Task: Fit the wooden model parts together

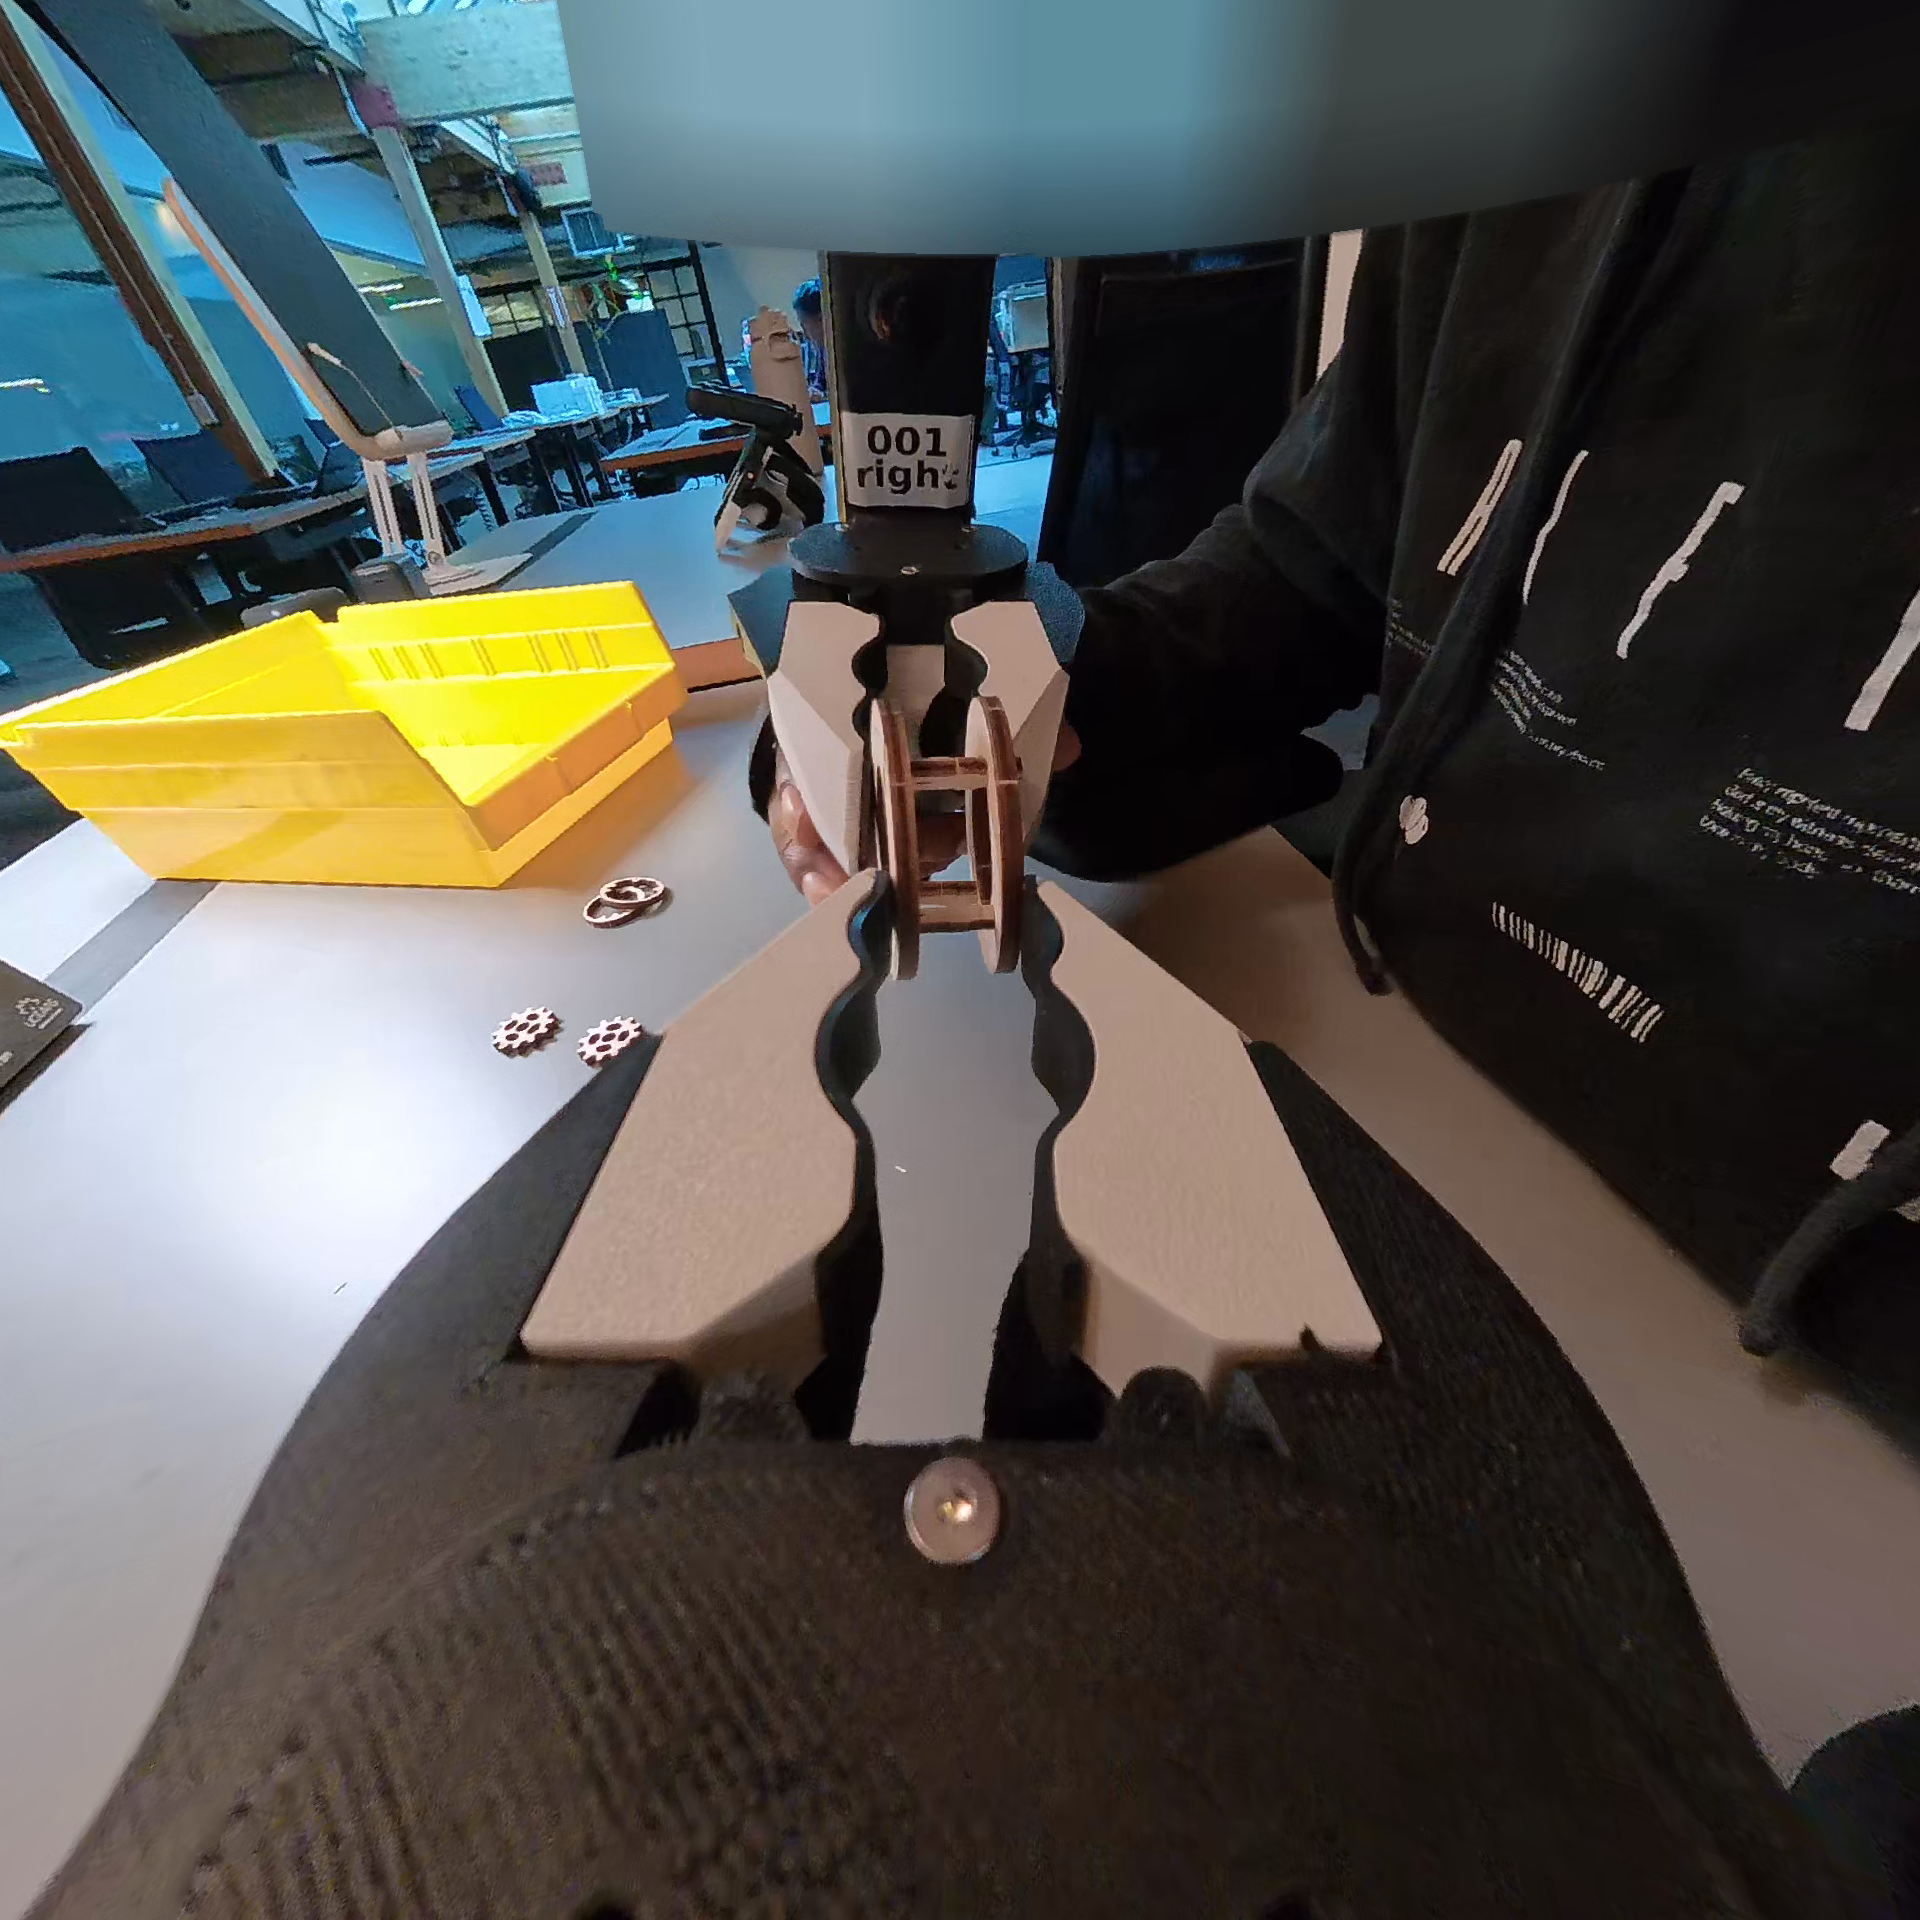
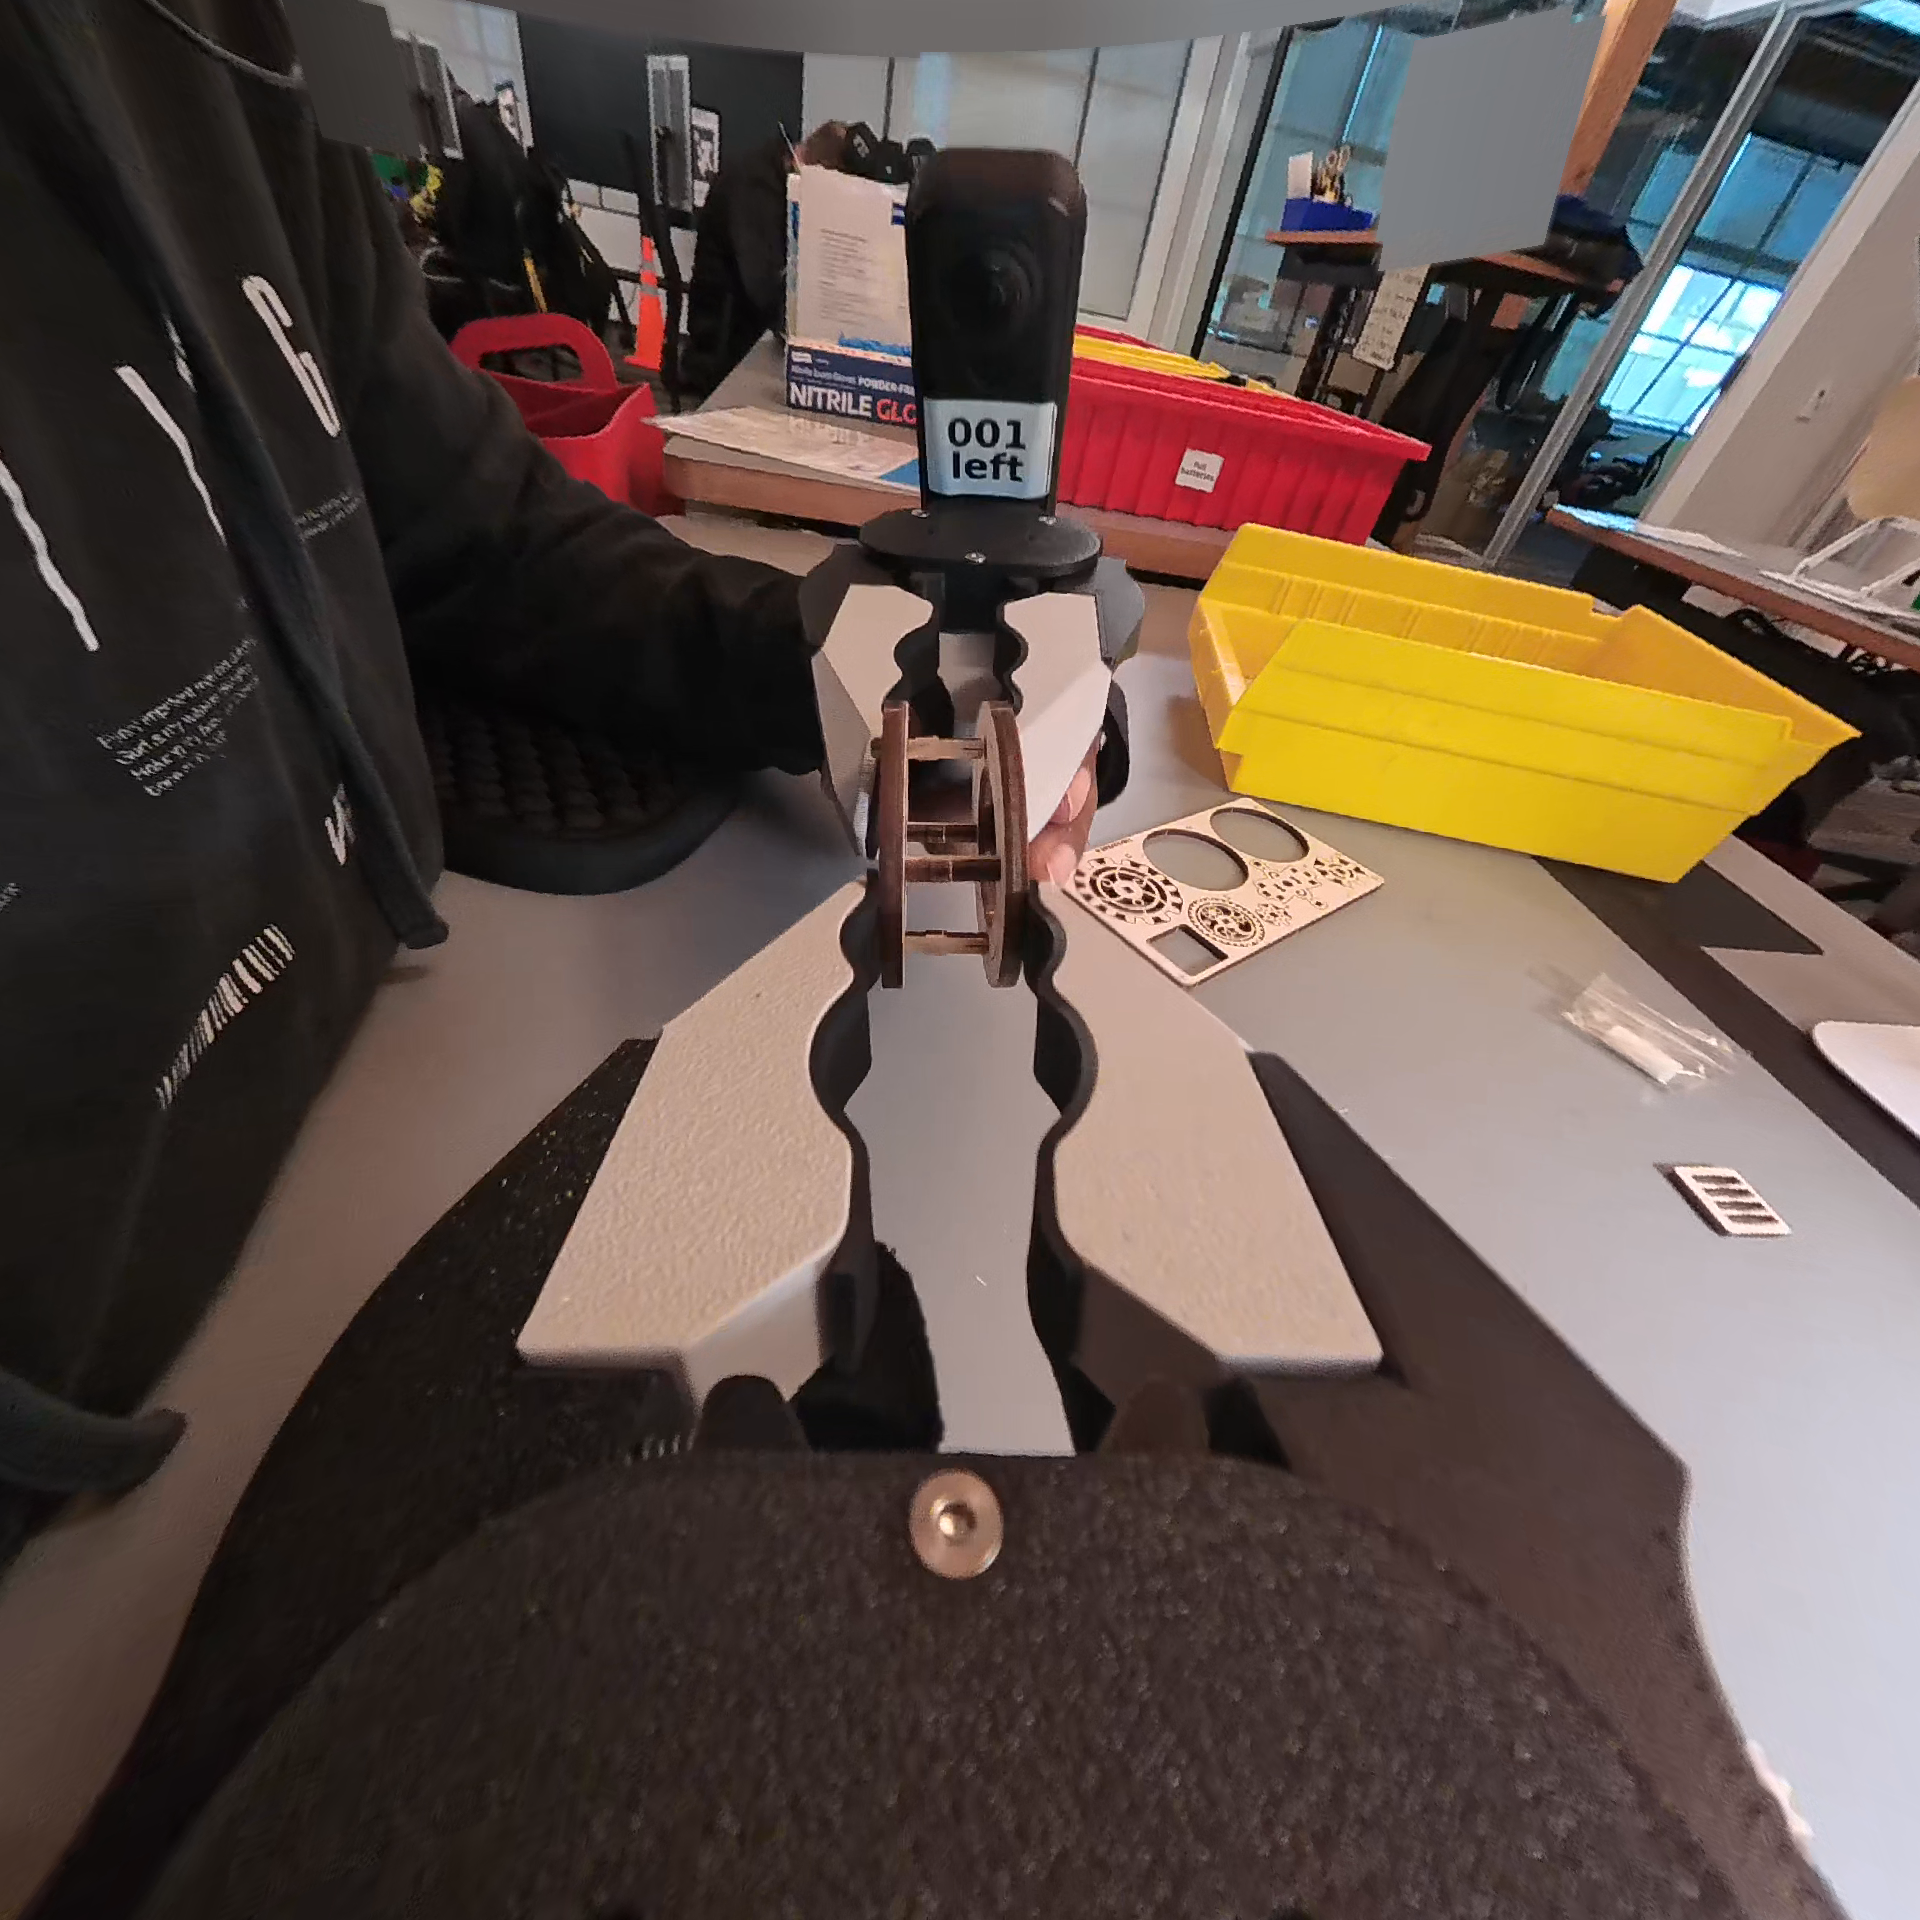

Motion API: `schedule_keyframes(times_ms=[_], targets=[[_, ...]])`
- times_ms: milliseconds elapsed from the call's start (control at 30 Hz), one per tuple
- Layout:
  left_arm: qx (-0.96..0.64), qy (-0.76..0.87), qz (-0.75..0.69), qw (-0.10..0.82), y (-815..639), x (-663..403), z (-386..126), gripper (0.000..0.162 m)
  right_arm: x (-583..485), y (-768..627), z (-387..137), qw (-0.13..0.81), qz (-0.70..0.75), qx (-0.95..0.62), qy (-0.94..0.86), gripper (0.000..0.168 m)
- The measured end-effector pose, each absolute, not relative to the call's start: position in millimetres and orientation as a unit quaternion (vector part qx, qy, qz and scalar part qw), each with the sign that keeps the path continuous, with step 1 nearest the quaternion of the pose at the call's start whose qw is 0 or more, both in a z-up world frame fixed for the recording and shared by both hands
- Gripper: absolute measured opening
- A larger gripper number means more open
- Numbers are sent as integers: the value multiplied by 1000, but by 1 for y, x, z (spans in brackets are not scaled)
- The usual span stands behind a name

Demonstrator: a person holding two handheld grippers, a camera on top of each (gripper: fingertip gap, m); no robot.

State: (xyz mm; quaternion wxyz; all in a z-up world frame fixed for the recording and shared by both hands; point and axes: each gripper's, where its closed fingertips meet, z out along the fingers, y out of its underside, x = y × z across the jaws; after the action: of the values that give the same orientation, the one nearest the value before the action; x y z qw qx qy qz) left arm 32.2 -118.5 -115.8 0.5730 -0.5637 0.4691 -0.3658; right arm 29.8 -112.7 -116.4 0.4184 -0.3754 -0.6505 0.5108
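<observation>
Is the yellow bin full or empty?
Empty as far as visible: the yellow bin shows only bare floor and walls in both views.

Left claw (image 1: 954, 914) and right claw (image 2: 954, 914) tip to tip, facing, both clamped narrow, held above table level

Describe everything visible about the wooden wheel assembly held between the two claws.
The wooden wheel assembly is two round discs of pale laser-cut plywood with dark burnt edges, joined by several short crossbars like a spool. It is held above the grey table, discs upright. The left claw and right claw each pinch the discs' outer faces from opposite ends.
</observation>
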Motion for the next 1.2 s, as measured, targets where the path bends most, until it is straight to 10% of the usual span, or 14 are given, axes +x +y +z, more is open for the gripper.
schedule_keyframes(times_ms=[1200], targets=[[-640, 409, -397, 516, -105, 33, -125, 23, 22, -104, -133, 363, 517, -448, -633, 23]])
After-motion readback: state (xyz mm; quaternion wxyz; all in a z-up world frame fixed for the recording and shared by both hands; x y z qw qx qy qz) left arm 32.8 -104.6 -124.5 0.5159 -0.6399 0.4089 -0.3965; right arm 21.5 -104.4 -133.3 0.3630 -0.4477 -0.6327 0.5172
